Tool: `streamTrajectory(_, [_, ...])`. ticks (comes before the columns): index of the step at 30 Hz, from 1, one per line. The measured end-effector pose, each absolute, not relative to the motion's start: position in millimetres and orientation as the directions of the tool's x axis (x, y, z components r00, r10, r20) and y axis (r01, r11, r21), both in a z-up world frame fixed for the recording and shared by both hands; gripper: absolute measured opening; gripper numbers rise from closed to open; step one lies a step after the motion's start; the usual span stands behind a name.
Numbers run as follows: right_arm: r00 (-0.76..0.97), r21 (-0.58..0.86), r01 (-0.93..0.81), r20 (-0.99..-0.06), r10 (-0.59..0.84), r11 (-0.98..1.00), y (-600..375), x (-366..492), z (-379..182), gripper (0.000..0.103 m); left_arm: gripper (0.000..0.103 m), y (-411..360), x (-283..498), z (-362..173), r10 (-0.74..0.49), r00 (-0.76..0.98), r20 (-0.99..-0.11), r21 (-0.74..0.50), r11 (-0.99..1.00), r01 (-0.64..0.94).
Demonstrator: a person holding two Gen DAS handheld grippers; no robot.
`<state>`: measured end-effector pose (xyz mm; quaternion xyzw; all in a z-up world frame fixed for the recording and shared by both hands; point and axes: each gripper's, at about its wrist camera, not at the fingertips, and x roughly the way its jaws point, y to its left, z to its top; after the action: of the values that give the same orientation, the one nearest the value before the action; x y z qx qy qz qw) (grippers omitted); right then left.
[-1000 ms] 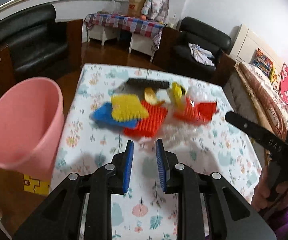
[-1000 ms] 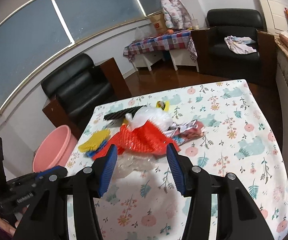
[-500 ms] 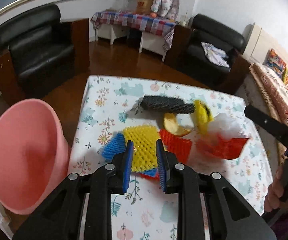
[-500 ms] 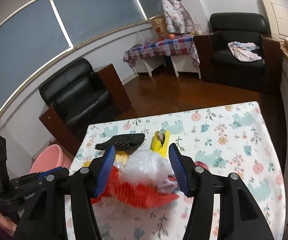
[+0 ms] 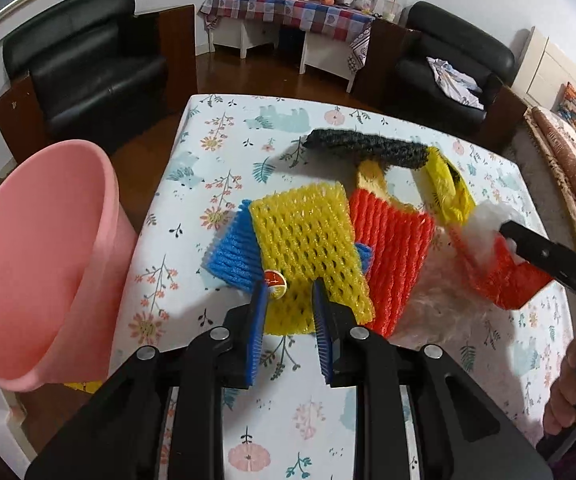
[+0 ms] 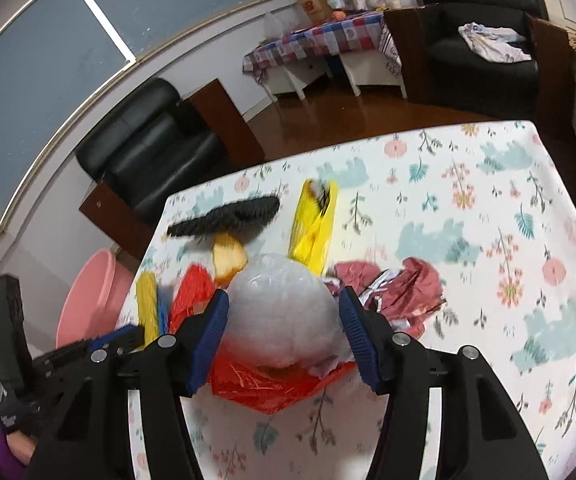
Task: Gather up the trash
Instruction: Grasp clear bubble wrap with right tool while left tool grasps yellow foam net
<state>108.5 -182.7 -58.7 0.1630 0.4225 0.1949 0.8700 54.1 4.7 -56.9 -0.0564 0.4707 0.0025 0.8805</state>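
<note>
Standing beside the table, the pink bin looks empty; both claws gape, holding nothing.

Yellow foam net, blue foam net and red foam net: soft, ribbed, matt mesh. Black foam net: coarse, dull. Pink bucket: smooth plastic with slight sheen. Tablecloth: printed floral, smooth. White bag: thin crinkled translucent film. Red bag: glossy plastic. Armchair: shiny black leather. Floor: polished wood.
</note>
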Motion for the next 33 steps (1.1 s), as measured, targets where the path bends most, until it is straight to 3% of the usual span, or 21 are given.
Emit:
streamTrajectory(14, [0.592,0.454,-0.210,-0.646,0.482,0.866,-208,57,-55,0.026,0.023,-7,39,-57,-0.015,0.581,-0.814,-0.074,0.994,-0.078])
streamTrajectory(17, [0.622,0.453,-0.225,-0.615,0.485,0.863,-214,47,-39,0.024,0.002,-8,34,-55,-0.042,0.590,-0.806,-0.098,0.993,-0.063])
streamTrajectory(26, [0.694,0.482,-0.278,-0.497,0.521,0.831,-227,29,16,0.023,0.000,-11,4,-15,-0.048,0.690,-0.722,-0.099,0.995,-0.035])
streamTrajectory(33, [0.736,0.477,-0.327,-0.413,0.536,0.816,-234,27,68,0.023,0.000,15,3,-2,-0.099,0.688,-0.719,-0.211,0.974,-0.080])
